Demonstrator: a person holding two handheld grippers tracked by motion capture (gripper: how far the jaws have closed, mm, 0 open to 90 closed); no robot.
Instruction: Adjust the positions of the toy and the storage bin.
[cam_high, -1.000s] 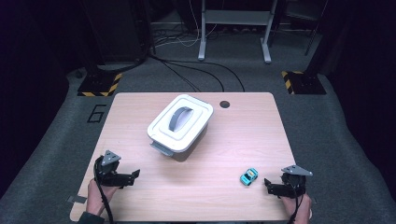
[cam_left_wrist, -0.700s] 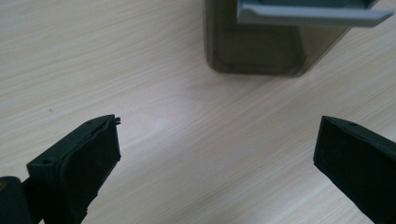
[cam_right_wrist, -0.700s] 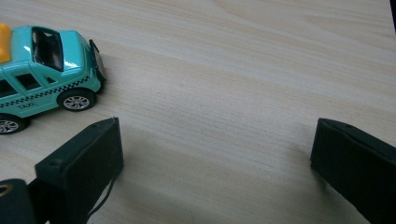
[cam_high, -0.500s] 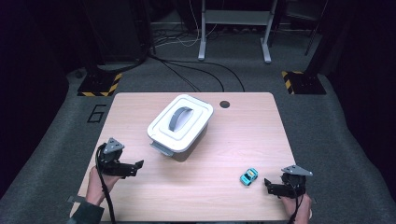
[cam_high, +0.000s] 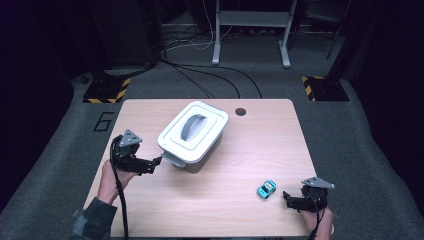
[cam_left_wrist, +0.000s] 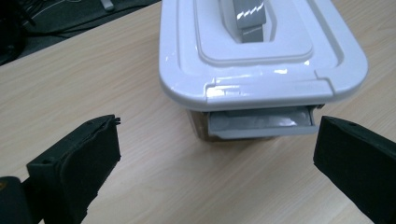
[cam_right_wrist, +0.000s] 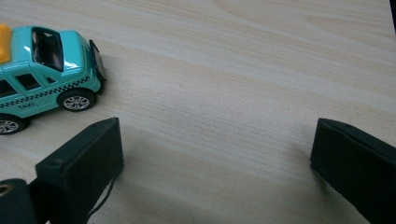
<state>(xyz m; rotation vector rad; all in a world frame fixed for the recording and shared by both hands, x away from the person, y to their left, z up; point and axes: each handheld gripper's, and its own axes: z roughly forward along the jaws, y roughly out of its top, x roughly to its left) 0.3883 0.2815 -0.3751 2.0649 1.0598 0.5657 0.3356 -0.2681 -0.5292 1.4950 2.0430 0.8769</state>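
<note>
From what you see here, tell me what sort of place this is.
Probably a lab or recording studio: a lone wooden table on grey carpet, hazard-striped stand bases, loose cables and dark surroundings.

Box (cam_high: 192, 137): white lid (cam_left_wrist: 261, 56) with a grey handle (cam_high: 191, 126) and a grey latch (cam_left_wrist: 260, 123). Toy car (cam_right_wrist: 44, 79): turquoise body, black-and-white chequered stripe along the side, orange roof patch, silver wheels. Table (cam_high: 240, 210): pale wood grain. Grippers (cam_high: 155, 162) (cam_high: 287, 197): black jaws, grey top plates. Floor (cam_high: 350, 145): grey carpet with yellow-and-black hazard stripes (cam_high: 107, 91).
</note>
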